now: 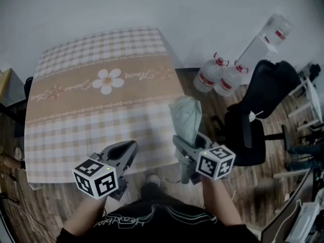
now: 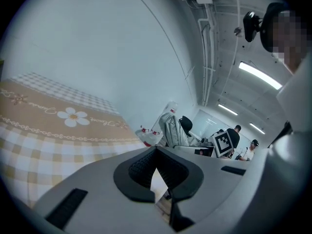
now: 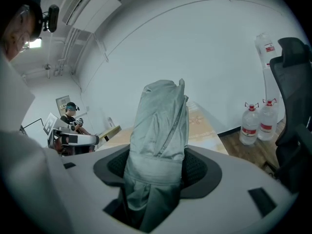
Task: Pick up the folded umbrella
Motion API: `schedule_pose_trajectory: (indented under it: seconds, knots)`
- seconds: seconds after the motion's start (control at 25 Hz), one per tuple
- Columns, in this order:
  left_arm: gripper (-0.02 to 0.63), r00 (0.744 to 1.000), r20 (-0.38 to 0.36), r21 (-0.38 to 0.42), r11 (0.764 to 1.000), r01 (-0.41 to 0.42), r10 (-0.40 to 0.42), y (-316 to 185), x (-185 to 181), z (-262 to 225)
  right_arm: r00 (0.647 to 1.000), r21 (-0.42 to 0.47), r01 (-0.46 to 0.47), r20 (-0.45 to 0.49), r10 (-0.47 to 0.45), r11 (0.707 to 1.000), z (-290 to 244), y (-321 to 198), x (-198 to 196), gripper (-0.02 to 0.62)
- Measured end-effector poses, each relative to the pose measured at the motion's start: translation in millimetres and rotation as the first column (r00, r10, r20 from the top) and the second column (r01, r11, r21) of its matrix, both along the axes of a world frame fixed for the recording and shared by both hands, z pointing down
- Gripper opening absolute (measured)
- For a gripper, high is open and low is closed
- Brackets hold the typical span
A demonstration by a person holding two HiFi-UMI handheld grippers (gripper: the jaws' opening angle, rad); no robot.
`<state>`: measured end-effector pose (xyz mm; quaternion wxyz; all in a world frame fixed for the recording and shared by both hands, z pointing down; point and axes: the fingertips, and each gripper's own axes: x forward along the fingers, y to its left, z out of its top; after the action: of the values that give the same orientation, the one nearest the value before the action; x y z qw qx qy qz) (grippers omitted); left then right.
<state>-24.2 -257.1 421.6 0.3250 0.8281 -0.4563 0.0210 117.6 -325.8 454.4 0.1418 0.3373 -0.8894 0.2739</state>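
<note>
The right gripper [image 3: 156, 167] pinches the folded umbrella [image 3: 161, 126] near its lower end, with a pad pressing on each side. The grey bundle rises up and forward out of the jaws. To its left, the left gripper [image 1: 126, 148] has its jaws pressed together on nothing. Beyond both lies the checked table [image 1: 101, 115]. Water bottles [image 1: 217, 75] stand farther off to the right.

Lower end of the folded umbrella [image 3: 158, 130] buried between the jaws of the right gripper [image 3: 157, 172], its handle unseen, office chair [image 3: 294, 111] cut by the right edge, distant people [image 2: 252, 149] too small to make out, table [image 1: 66, 135] near edge partly masked by the left gripper [image 1: 123, 153]
</note>
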Motion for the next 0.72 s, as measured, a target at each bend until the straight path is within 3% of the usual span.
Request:
schedule_pose_trajectory:
  seconds: [0.24, 0.72]
  knots:
    - [-0.005, 1.000, -0.020, 0.071, 0.997, -0.017, 0.019, 39, -2, -32, 0.995, 0.052, -0.005, 0.103, -0.001, 0.999, -49, 50, -8, 0.284]
    - [-0.005, 0.998, 0.014, 0.226, 0.972, -0.058, 0.056, 127, 10, -82, 0.985, 0.241, 0.009, 0.164, -0.049, 0.971, -120, 157, -12, 0.284]
